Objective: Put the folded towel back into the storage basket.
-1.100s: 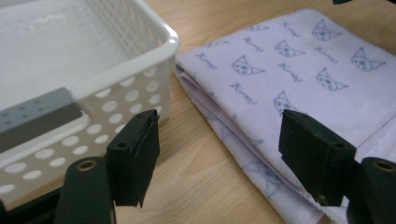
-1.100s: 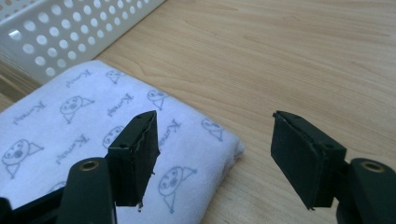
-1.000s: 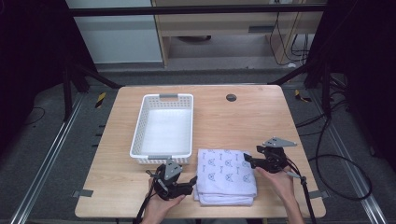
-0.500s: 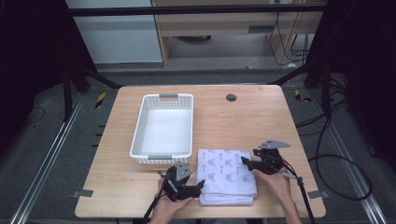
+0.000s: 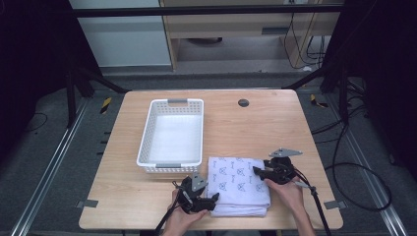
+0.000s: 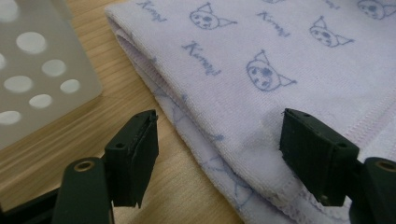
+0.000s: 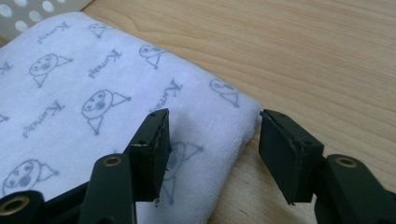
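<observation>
Your left gripper [image 6: 217,158] and right gripper [image 7: 212,156] each stand spread apart astride an edge of the folded white towel with blue cat-face print [image 5: 239,184], lying beside the white perforated plastic basket [image 5: 172,137]. Pinch only the top layer and the fold may fall open.

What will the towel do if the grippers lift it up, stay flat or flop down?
The folded towel will probably flop: it looks like soft cloth in loose layers, seen at its edge in the left gripper view. It likely unfolds if pinched by one layer. It seems light, and unlikely to slip from the jaws.
</observation>
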`<state>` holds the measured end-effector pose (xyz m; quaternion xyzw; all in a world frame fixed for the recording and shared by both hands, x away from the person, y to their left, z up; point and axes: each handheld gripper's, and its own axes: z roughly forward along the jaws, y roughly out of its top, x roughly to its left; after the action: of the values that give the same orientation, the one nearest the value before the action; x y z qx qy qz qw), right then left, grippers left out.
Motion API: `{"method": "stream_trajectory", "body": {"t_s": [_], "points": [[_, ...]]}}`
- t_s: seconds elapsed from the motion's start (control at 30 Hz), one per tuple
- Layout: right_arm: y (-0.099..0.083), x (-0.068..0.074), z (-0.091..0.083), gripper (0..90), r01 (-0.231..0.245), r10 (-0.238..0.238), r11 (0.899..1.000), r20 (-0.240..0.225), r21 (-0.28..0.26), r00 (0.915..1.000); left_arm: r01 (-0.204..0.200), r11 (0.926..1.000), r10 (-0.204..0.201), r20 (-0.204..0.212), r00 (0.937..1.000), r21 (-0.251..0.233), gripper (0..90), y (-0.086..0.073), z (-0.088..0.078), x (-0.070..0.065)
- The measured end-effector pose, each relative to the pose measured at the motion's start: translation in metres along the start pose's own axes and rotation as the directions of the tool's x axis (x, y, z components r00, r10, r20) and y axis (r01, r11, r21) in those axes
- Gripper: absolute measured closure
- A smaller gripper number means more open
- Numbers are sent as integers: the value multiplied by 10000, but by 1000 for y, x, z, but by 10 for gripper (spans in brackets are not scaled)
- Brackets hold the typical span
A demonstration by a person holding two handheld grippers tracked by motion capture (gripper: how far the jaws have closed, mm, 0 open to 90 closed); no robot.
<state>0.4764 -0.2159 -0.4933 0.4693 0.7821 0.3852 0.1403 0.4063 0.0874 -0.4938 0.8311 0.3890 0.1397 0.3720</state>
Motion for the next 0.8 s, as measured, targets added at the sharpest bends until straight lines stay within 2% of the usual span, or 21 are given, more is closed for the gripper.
{"method": "stream_trajectory", "body": {"t_s": [0.07, 0.17, 0.27, 0.37, 0.53, 0.67, 0.8], "points": [[0, 0, 0, 435, -2, 2, 10000, -4, 32, 10000, 24, 10000, -24, 26, 10000, 19, 271, 0, 0, 0], [-1, -1, 3, 443, -117, 118, 9999, -69, 88, 9999, 261, 9995, -265, 239, 9994, 169, 270, 0, 3, 3], [-2, -2, 4, 444, -176, 177, 9998, -127, 121, 9998, 279, 9995, -285, 329, 9991, 174, 270, 0, 4, 4], [-3, -3, 5, 449, -397, 401, 9991, -236, 173, 9989, 583, 9980, -595, 508, 9969, 251, 270, -1, 6, 6], [-3, -5, 6, 482, -750, 762, 9968, -455, 266, 9961, 564, 9981, -578, 580, 9966, 264, 280, -1, 7, 6], [-4, -5, 6, 507, -779, 792, 9967, -566, 244, 9952, 535, 9982, -552, 619, 9966, 287, 306, 0, 7, 5], [-3, -4, 6, 577, -894, 911, 9956, -649, 289, 9937, 671, 9969, -705, 851, 9939, 412, 396, 2, 6, 4]]}}
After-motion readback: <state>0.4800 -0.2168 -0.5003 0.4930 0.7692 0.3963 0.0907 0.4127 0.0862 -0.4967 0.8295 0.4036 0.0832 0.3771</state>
